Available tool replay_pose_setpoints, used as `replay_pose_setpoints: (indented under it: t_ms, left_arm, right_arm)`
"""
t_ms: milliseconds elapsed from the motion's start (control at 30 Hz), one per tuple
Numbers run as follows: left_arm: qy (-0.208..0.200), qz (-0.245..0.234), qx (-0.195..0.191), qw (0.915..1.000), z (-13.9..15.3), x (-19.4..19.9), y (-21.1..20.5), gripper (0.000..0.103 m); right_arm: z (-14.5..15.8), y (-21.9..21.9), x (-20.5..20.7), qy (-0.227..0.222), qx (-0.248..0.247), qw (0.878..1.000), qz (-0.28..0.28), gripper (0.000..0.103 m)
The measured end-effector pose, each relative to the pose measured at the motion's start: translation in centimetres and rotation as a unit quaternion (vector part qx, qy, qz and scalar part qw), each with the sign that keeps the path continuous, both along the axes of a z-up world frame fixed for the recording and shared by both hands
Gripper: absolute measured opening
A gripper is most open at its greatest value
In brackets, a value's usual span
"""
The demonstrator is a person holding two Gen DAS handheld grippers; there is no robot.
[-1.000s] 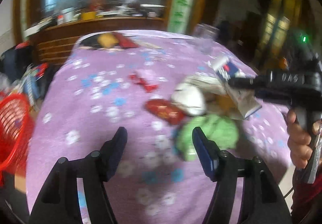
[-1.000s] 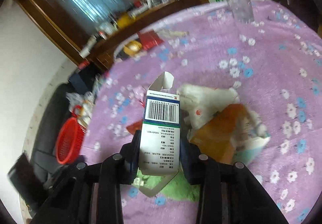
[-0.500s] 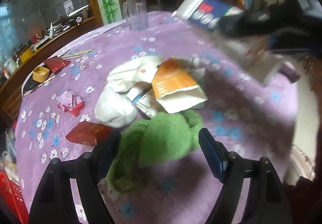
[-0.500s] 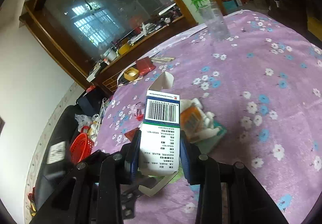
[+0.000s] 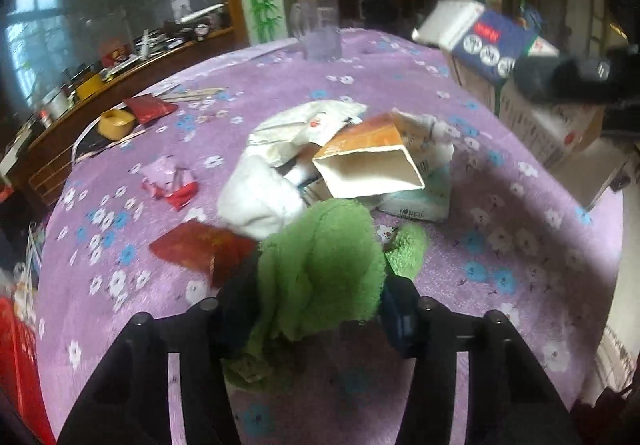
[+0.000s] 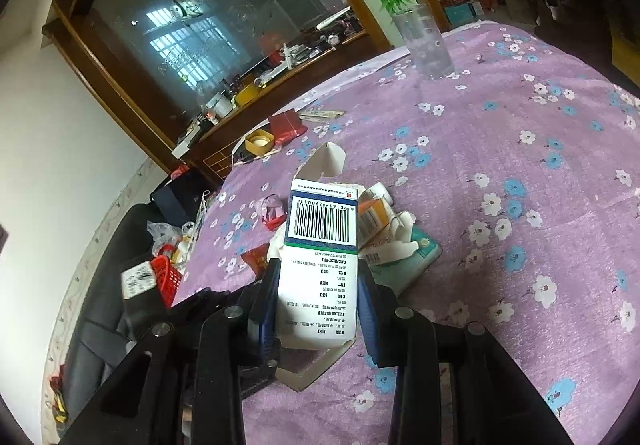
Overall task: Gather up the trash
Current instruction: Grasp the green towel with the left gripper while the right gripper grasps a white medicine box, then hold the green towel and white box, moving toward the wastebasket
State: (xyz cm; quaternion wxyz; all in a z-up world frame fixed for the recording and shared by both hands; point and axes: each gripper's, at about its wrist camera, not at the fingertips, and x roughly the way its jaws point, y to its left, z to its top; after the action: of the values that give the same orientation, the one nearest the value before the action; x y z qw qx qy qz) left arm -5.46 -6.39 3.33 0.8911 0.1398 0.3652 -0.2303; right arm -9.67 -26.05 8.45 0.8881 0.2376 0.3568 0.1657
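Surface (image 5: 520,245), purple floral cloth: litter pile at centre serves as landmark. Red basket (image 6: 166,277) off surface's edge, well apart from pile. Right claw (image 6: 318,309) clamps white barcode box (image 6: 320,257), lifted above pile. Left claw (image 5: 316,309) pinches green cloth (image 5: 320,265) at pile's near edge. Step: pickup made. Next, likely: carry both to basket, release.

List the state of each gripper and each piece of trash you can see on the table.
left gripper: closed on green cloth
right gripper: closed on medicine box, lifted, flaps open
orange carton: lying, end open
red packet: flat
glass cup: upright
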Motion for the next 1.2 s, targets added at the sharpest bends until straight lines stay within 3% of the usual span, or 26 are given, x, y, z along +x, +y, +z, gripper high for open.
replay_pose_setpoints:
  t_ms: [233,367,533,700,1200]
  left_arm:
    - [-0.037,0.05,-0.077,0.995,3.0,-3.0,4.1,0.05]
    - [-0.061,0.087,-0.097,0.9896,4.4,-4.4,6.5,0.05]
    - [-0.085,0.124,-0.104,0.9832,5.2,-6.0,8.6,0.05]
    - [-0.084,0.141,-0.112,0.98,5.3,-6.8,9.8,0.05]
    - [-0.096,0.147,-0.118,0.9774,6.4,-8.7,10.3,0.05]
  right_arm:
    - [0.0,2.5,-1.0,-0.012,-0.035,0.999,0.016,0.038]
    - [0.0,4.2,-1.6,-0.023,-0.056,0.998,0.029,0.038]
    - [-0.3,6.2,-2.1,-0.024,-0.071,0.996,0.045,0.038]
    - [-0.3,7.9,-2.7,-0.022,-0.084,0.995,0.057,0.038]
    - [0.2,9.2,-4.8,-0.033,-0.096,0.993,0.066,0.038]
